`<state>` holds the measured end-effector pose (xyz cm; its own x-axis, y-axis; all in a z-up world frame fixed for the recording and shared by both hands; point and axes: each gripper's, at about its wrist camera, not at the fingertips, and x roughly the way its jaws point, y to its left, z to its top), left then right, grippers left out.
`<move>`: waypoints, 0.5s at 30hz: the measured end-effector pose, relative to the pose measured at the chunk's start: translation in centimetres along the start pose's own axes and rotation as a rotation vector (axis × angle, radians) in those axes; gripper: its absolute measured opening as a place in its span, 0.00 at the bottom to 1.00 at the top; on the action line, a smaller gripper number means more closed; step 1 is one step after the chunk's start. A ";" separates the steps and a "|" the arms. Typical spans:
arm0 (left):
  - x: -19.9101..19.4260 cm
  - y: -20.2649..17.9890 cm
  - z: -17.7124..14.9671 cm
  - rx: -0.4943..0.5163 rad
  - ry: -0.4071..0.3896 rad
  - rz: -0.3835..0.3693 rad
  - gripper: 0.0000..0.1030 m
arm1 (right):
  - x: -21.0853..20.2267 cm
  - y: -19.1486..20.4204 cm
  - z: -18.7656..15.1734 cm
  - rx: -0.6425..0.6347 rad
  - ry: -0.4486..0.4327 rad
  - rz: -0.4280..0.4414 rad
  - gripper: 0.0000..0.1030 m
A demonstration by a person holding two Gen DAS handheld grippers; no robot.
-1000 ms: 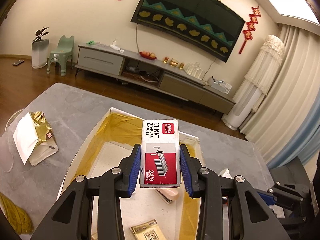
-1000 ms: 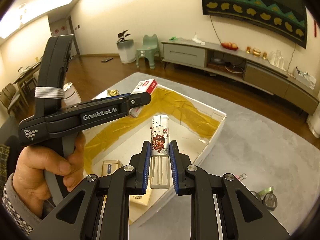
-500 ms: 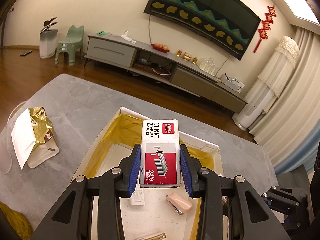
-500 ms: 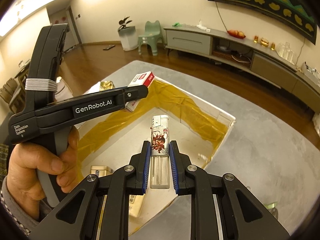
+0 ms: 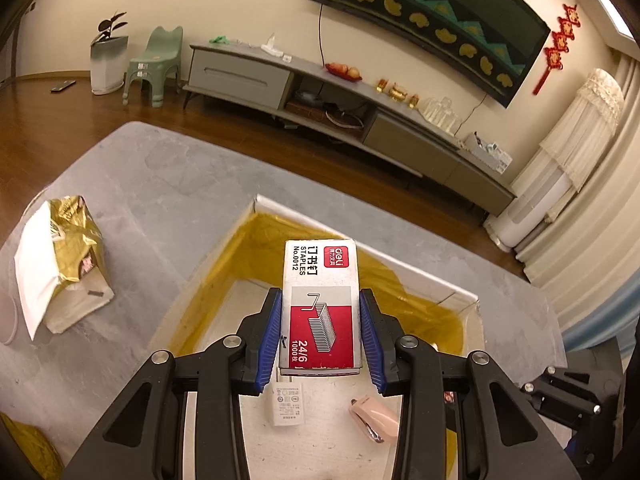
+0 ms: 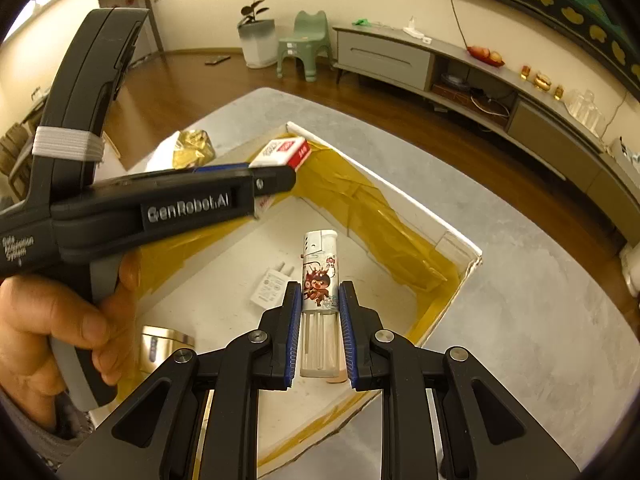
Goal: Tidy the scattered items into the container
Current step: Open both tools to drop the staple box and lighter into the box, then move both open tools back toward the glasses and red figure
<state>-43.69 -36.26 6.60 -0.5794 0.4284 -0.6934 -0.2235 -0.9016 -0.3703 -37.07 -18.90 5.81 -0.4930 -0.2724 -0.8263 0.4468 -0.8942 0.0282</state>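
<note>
My left gripper (image 5: 320, 320) is shut on a red and white box of staples (image 5: 319, 304), held above the open white box (image 5: 460, 294) lined with yellow tape. My right gripper (image 6: 319, 312) is shut on a clear lighter (image 6: 319, 280) with a cartoon print, also above that white box (image 6: 460, 240). From the right wrist view the left gripper (image 6: 276, 178) shows side-on with the staples box (image 6: 282, 152) at its tip. On the box floor lie a white charger plug (image 5: 287, 403), a pink mini stapler (image 5: 374, 420) and a gold item (image 6: 160, 348).
A crumpled gold and white bag (image 5: 64, 264) lies on the grey table top (image 5: 160, 200) left of the box. A person's hand (image 6: 52, 328) grips the left tool's handle. Beyond the table are a wooden floor, a TV cabinet (image 5: 320, 96) and a green stool (image 5: 154, 64).
Both grippers have moved forward and lower over the box with their loads still held. The box floor and the items on it have come more into view.
</note>
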 end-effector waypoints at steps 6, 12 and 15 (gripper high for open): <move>1.3 1.1 -0.1 -0.088 0.032 -0.037 0.38 | 0.7 0.1 1.1 -0.010 0.022 -0.012 0.20; 1.0 2.8 0.1 -0.219 -0.040 -0.085 0.63 | 2.0 -0.3 1.3 -0.002 0.038 -0.027 0.29; 1.0 2.6 0.1 -0.198 -0.023 -0.104 0.63 | 2.0 -0.5 0.6 0.012 0.034 -0.021 0.30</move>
<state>-44.90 -38.18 5.01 -0.5795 0.5147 -0.6319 -0.1260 -0.8226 -0.5545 -38.74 -19.24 4.48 -0.4765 -0.2412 -0.8454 0.4273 -0.9039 0.0170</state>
